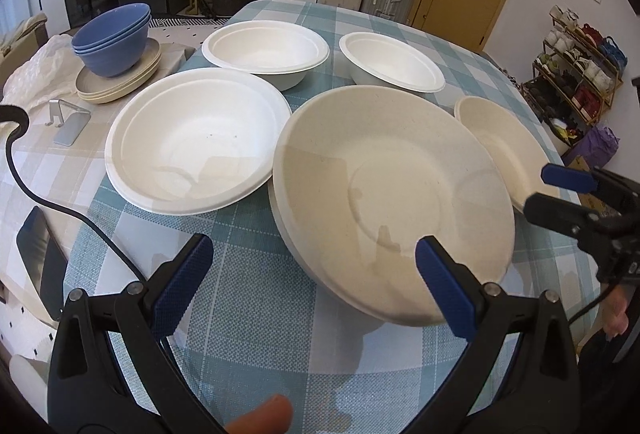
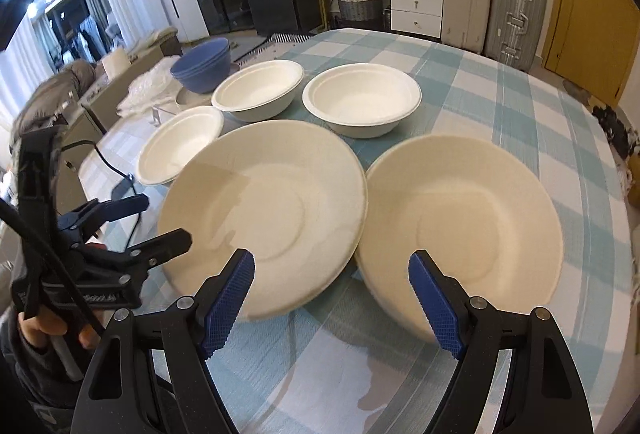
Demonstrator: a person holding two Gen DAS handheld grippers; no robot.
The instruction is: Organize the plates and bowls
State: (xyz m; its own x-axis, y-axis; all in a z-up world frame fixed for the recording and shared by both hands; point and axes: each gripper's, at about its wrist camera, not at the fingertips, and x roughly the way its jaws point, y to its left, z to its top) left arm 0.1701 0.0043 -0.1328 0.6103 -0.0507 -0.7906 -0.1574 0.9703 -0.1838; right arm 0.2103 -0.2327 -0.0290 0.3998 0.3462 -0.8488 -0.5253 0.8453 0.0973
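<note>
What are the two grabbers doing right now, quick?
Left gripper: open, holding nothing.
Right gripper: open, holding nothing.

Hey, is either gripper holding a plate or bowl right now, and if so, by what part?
Nothing is held. The left gripper and right gripper both hang open above the checked tablecloth, with no plate or bowl clamped between their pads.

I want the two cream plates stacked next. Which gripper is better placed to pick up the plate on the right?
Probably the right gripper: it is open, and that plate's near rim lies by its right finger.
</note>
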